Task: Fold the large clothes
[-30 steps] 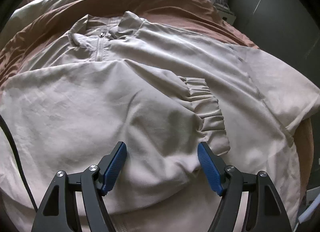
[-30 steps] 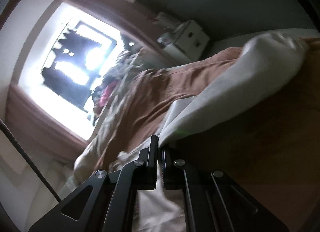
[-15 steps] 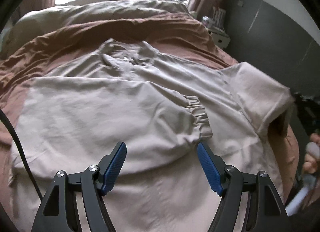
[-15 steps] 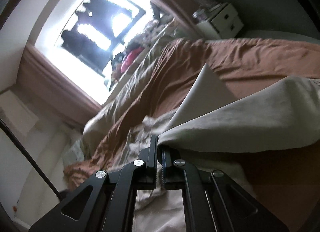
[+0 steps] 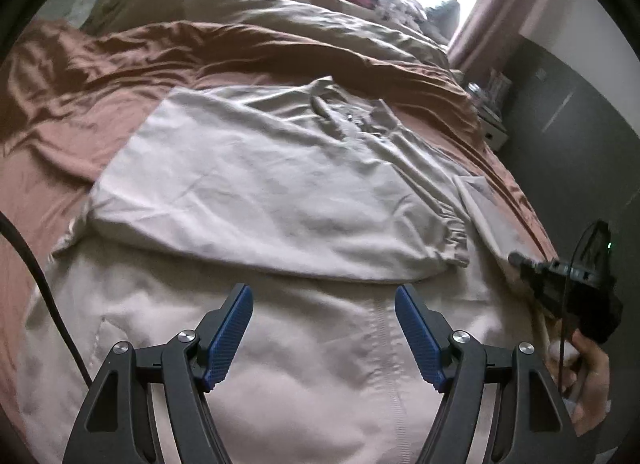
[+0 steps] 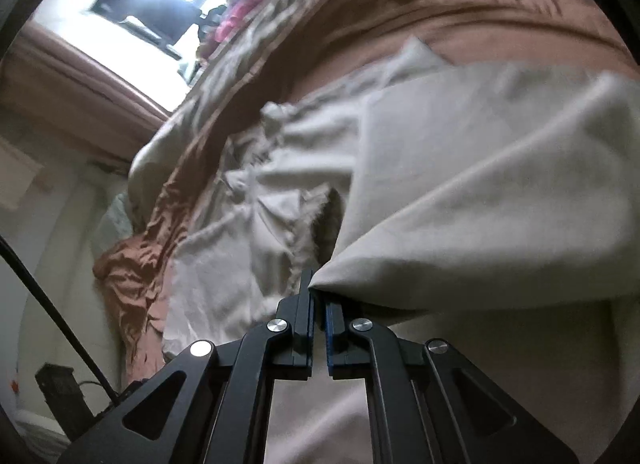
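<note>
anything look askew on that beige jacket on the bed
Nothing damaged. The beige jacket lies mid-fold on the rumpled brown sheet: one sleeve is across the chest, and the right gripper holds the other side lifted, so its edges look uneven.

Bed under rumpled brown sheet, beige jacket spread flat, beige duvet behind

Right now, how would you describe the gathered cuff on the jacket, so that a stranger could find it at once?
Look at the brown bedspread; a pale beige jacket lies spread on it. One sleeve is folded across the jacket's front. The cuff is at that sleeve's end: a short band of tight puckers, while the cloth around it lies smooth.
</note>
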`<action>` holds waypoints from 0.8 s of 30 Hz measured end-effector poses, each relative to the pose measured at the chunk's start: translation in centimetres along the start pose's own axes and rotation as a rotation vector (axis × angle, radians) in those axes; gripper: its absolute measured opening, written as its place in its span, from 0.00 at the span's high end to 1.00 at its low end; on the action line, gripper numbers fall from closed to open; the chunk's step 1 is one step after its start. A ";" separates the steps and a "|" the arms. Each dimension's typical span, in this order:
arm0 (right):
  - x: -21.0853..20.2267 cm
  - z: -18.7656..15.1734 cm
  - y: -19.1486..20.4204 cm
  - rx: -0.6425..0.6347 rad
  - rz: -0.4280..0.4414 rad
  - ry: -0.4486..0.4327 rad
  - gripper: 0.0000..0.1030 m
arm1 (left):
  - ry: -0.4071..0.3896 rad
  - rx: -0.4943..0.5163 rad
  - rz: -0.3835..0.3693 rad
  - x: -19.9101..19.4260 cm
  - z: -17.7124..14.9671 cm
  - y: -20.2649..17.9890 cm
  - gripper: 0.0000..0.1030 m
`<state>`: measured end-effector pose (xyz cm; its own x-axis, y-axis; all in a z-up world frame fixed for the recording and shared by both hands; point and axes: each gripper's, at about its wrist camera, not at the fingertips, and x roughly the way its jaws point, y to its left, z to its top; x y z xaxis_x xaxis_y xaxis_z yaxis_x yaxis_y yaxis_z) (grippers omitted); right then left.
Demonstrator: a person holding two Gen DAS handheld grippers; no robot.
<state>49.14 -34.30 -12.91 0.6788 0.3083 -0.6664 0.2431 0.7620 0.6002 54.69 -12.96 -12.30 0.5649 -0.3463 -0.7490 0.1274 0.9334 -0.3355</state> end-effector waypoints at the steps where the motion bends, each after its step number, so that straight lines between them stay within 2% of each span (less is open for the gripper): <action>1: -0.2 -0.2 -0.3 0.017 0.005 0.004 0.98 | 0.000 -0.011 -0.003 0.3 -0.2 0.4 0.27; 3: -1.8 -1.2 -0.3 0.044 0.014 -0.012 0.93 | 0.014 -0.027 -0.004 1.3 -0.5 0.9 0.27; 5: -4.4 -1.2 -0.2 0.070 0.043 -0.067 0.66 | 0.011 -0.028 0.003 2.0 -0.3 0.8 0.27; 6: -5.7 -1.2 -0.4 0.081 0.054 -0.103 0.24 | 0.015 -0.031 -0.001 2.2 -0.2 0.7 0.27; 7: -7.4 -1.2 -0.9 0.101 0.064 -0.153 0.06 | 0.017 -0.033 -0.016 2.3 -0.1 0.6 0.27; 9: -9.8 -1.5 -2.0 0.151 0.066 -0.221 0.06 | 0.007 -0.017 -0.047 2.1 0.0 0.1 0.27; 11: -11.7 -1.9 -3.8 0.214 0.067 -0.273 0.06 | -0.006 0.016 -0.037 2.1 -0.2 -0.5 0.27; 15: -15.2 -3.5 -8.2 0.350 -0.063 -0.382 0.06 | -0.008 0.052 -0.051 2.5 -1.2 -0.8 0.27; 17: -15.8 -3.4 -9.9 0.384 -0.105 -0.407 0.08 | -0.005 0.055 -0.047 3.0 -1.6 -0.6 0.27; 19: -16.2 -2.9 -11.6 0.404 -0.151 -0.420 0.26 | 0.035 0.034 -0.057 3.8 -1.5 -0.2 0.27; 21: -15.7 -2.3 -13.1 0.427 -0.169 -0.410 0.30 | 0.025 0.034 -0.053 3.8 -1.5 0.0 0.27; 23: -14.4 -1.6 -14.4 0.466 -0.151 -0.378 0.47 | 0.024 0.040 -0.034 3.8 -1.5 0.3 0.27; 24: -13.3 -1.2 -14.8 0.488 -0.144 -0.363 0.63 | 0.023 0.032 -0.039 3.7 -1.5 0.5 0.27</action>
<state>35.65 -49.01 -13.45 0.7869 -0.0565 -0.6144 0.5800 0.4074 0.7054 55.62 -13.90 -16.06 0.5404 -0.3840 -0.7487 0.1752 0.9217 -0.3462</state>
